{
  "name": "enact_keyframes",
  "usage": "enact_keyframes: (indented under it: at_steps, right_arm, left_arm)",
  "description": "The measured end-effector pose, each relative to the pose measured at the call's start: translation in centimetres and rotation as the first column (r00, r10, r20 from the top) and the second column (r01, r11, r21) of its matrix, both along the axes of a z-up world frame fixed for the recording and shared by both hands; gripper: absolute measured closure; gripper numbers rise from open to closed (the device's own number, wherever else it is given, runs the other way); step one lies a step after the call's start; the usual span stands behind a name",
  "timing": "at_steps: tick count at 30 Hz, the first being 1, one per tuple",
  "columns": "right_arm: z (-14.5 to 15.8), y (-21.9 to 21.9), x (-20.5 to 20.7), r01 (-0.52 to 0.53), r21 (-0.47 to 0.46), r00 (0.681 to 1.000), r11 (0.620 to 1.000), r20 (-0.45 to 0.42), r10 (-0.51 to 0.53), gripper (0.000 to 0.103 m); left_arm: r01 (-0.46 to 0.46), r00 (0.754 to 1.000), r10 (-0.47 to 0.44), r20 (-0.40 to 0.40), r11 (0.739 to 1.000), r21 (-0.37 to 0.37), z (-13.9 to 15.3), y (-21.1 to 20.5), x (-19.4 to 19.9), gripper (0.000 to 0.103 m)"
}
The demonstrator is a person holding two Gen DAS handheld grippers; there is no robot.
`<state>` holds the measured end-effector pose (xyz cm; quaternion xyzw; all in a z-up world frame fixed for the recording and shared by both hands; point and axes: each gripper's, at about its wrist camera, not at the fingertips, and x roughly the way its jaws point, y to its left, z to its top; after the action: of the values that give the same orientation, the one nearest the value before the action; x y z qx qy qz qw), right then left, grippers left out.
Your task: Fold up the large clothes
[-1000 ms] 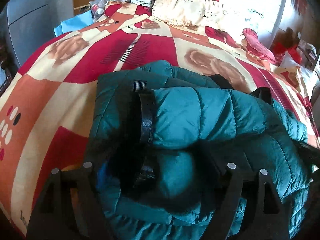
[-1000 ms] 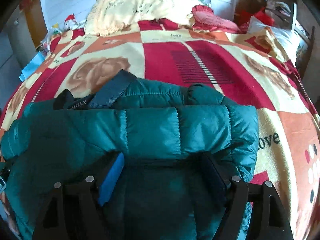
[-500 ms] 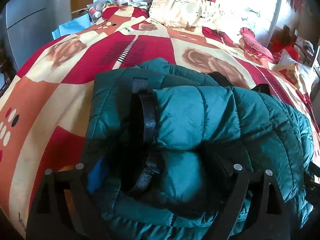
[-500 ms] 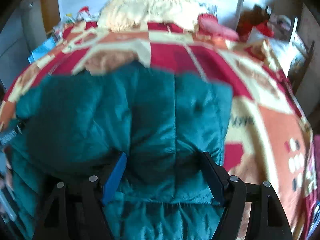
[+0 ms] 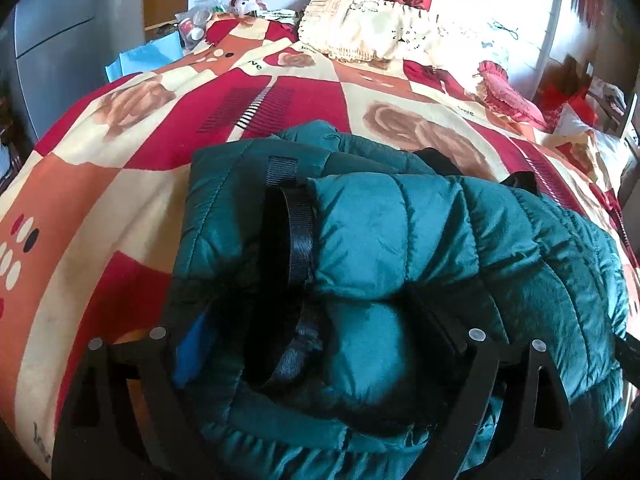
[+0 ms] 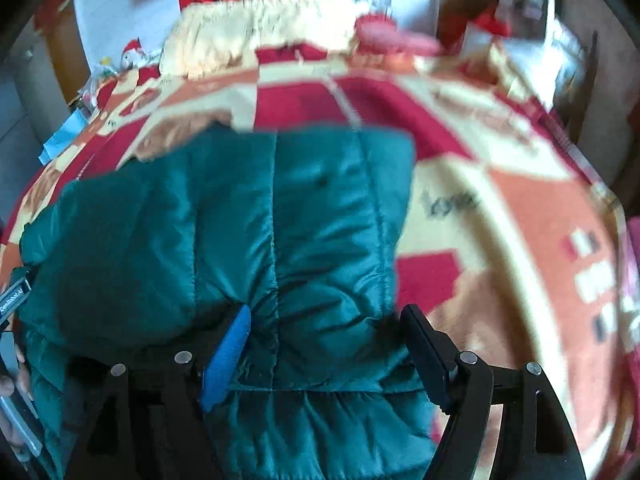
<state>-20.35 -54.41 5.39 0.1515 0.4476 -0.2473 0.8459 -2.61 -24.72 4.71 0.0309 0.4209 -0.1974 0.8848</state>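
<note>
A teal quilted puffer jacket (image 5: pixel 400 248) lies folded on the bed's red, orange and cream blanket (image 5: pixel 120 184). A black strap (image 5: pixel 298 236) runs over its near fold. My left gripper (image 5: pixel 316 344) is open, its fingers buried in the near edge of the jacket. In the right wrist view the jacket (image 6: pixel 248 232) fills the left and middle. My right gripper (image 6: pixel 324 332) is open, its fingers spread wide with the jacket's right edge between them, and nothing is clamped.
A cream pillow (image 5: pixel 360 28) and a pink cushion (image 5: pixel 508 92) lie at the bed's head. A stuffed toy (image 5: pixel 248 0) and clutter sit at the far left corner. The other gripper's metal handle (image 6: pixel 12 320) shows at the left edge of the right wrist view.
The right gripper has lifted and pulled back along the jacket's right edge, with motion blur. The left gripper has drawn slightly back and stays open around the near fold.
</note>
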Motion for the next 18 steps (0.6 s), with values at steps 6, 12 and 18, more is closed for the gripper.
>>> enact_keyframes:
  at_steps: [6,12,18]
  right_arm:
    - [2.5,0.8,-1.7,-0.010,0.005,0.999,1.000,0.030,0.010,0.029]
    - [4.0,2.5,-7.1,-0.020,0.035,0.999,0.999,0.050,0.018,0.029]
    - [4.0,3.5,-12.4,0.003,0.074,0.999,0.997,0.042,-0.006,0.029]
  left_arm:
    - [0.043,0.997,-0.045,0.063,0.999,0.032,3.2,2.8,-3.0,0.014]
    - [0.052,0.996,-0.054,0.067,0.998,0.024,5.4,6.9,-7.2,0.014]
    - [0.033,0.999,-0.034,0.032,0.999,0.014,5.5,10.6,-11.8,0.014]
